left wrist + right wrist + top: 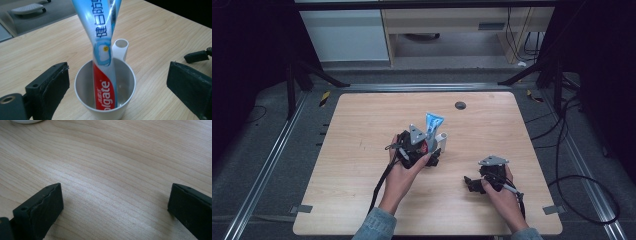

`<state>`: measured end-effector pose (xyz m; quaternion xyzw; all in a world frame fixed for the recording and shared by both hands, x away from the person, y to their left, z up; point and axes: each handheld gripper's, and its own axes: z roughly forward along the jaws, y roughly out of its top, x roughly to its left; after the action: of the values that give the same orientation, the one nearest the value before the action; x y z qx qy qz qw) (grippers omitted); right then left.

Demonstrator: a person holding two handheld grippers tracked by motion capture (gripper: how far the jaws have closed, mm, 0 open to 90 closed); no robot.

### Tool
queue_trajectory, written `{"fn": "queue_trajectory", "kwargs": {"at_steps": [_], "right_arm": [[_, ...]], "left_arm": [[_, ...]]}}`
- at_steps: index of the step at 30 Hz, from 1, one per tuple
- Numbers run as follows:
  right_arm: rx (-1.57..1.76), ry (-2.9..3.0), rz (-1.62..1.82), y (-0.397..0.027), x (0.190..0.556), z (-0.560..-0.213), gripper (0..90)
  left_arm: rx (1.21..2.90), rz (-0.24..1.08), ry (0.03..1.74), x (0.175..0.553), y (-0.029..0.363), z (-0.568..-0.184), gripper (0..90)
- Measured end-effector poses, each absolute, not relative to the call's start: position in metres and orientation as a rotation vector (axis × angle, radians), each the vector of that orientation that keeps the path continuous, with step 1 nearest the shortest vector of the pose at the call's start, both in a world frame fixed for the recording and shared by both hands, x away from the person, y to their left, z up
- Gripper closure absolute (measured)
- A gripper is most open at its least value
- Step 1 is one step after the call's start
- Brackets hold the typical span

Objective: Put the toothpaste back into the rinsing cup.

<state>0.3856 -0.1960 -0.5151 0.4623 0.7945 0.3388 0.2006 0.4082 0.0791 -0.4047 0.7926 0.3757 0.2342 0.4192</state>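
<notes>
Toothpaste tube (434, 123) stands in the white cup (439, 142) mid-bench (362, 130) from above, my left claw (432, 159) seemingly around it. My left claw's (117, 85) view: jaws wide, flanking the cup (83, 85), untouching. My right claw (115, 207) gapes wide over bare wood.

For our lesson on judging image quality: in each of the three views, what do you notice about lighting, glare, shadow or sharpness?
High view: the table is evenly lit, the surroundings fall into darkness. Left gripper view: glare streaks the toothpaste tube standing in the white cup; the near jaws look slightly soft. Right gripper view: a soft shadow lies on the wood between the open jaws, and the grain is sharp.
</notes>
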Motion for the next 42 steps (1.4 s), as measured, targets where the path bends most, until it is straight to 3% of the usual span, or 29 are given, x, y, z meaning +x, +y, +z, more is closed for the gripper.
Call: {"fn": "queue_trajectory", "kwargs": {"at_steps": [16,42], "right_arm": [[1.293,2.220,0.946,-0.196,0.386,-0.515,0.3],[1.292,2.220,0.947,-0.196,0.386,-0.515,0.3]], "left_arm": [[2.088,0.587,0.898,0.385,0.113,-0.424,4.2],[2.200,0.541,1.008,0.398,0.151,-0.474,4.6]]}}
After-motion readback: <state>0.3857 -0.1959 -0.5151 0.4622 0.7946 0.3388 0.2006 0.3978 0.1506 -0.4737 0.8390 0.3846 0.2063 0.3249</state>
